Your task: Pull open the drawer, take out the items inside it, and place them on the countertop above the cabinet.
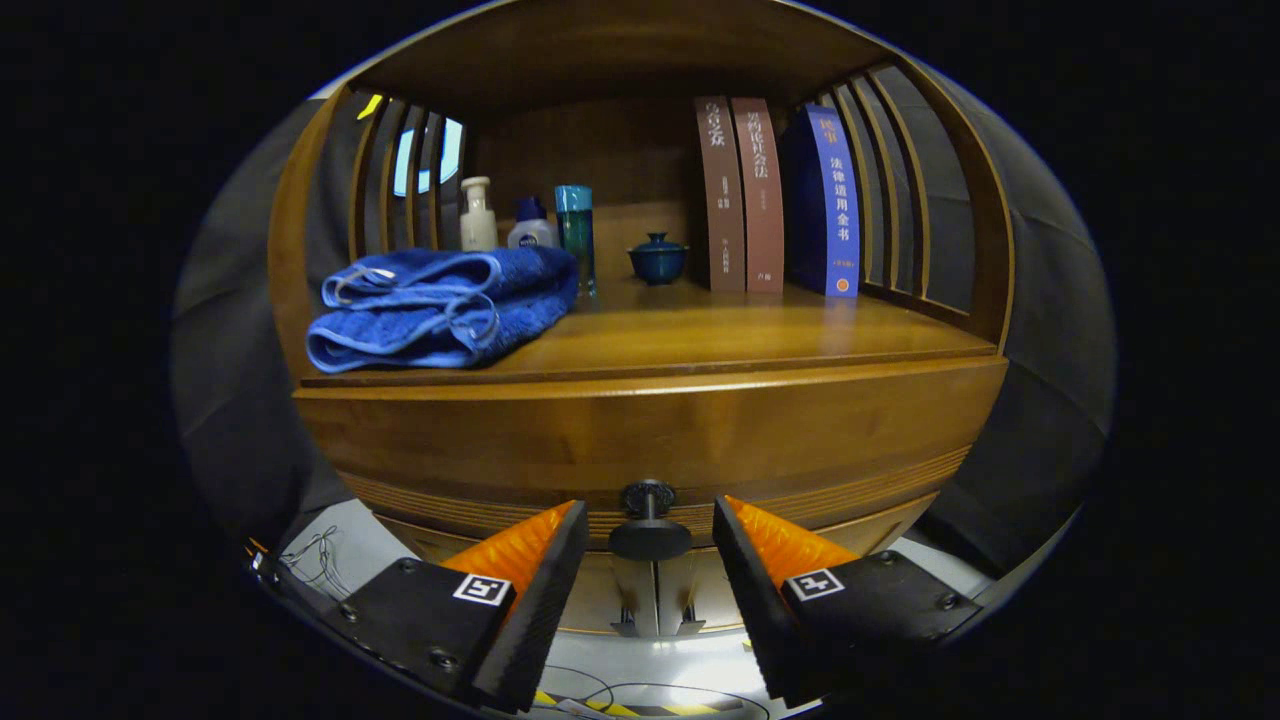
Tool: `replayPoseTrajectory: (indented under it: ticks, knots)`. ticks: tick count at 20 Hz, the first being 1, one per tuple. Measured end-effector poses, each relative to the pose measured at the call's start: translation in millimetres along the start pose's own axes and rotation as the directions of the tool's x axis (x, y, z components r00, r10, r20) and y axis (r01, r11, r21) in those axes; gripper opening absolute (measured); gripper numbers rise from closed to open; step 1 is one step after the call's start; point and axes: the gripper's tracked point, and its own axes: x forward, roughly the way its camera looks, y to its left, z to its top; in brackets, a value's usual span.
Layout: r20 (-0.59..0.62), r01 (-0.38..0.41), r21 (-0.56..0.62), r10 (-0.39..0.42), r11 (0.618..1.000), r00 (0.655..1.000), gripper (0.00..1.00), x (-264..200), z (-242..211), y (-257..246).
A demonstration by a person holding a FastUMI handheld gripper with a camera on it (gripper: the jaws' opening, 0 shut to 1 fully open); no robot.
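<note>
A wooden cabinet stands right in front of me, its drawer front (650, 445) closed. A dark round knob (649, 537) juts out from the drawer's middle. My gripper (650, 540) is open, with one finger on each side of the knob and small gaps left between pads and knob. Above the drawer lies the wooden countertop (720, 335). The drawer's inside is hidden.
On the countertop lie a folded blue towel (440, 305) at the left, a white bottle (477, 215), a small blue-capped bottle (530, 228), a teal bottle (576, 235), a small blue lidded pot (657, 260) and three upright books (775, 195). Cables (320, 560) lie on the floor below.
</note>
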Motion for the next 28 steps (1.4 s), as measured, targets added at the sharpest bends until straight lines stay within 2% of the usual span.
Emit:
replayPoseTrajectory:
  ticks: [2, 5, 6, 7, 9, 10, 11, 17, 28]
  knots:
    - [-0.021, -0.011, -0.004, 0.011, 1.0, 1.0, 0.84, 5, -7, 3]
    - [-0.027, -0.004, -0.001, 0.004, 1.0, 1.0, 0.52, 7, -11, 0]
    - [-0.011, -0.009, 0.009, 0.009, 1.0, 1.0, 0.52, 6, -8, 0]
    - [-0.011, -0.014, 0.009, 0.014, 1.0, 1.0, 0.45, 7, -11, 0]
    - [-0.024, -0.006, -0.018, 0.006, 1.0, 1.0, 0.37, 4, -10, -2]
    - [-0.023, 0.0, -0.026, -0.001, 1.0, 1.0, 0.37, 1, -6, -3]
    - [-0.024, 0.002, -0.028, -0.003, 1.0, 1.0, 0.25, 11, -12, -3]
    - [-0.051, -0.003, -0.05, 0.0, 0.999, 0.999, 0.25, -10, -17, -1]
    - [-0.104, 0.008, -0.072, -0.015, 0.997, 0.994, 0.25, -108, -58, -1]
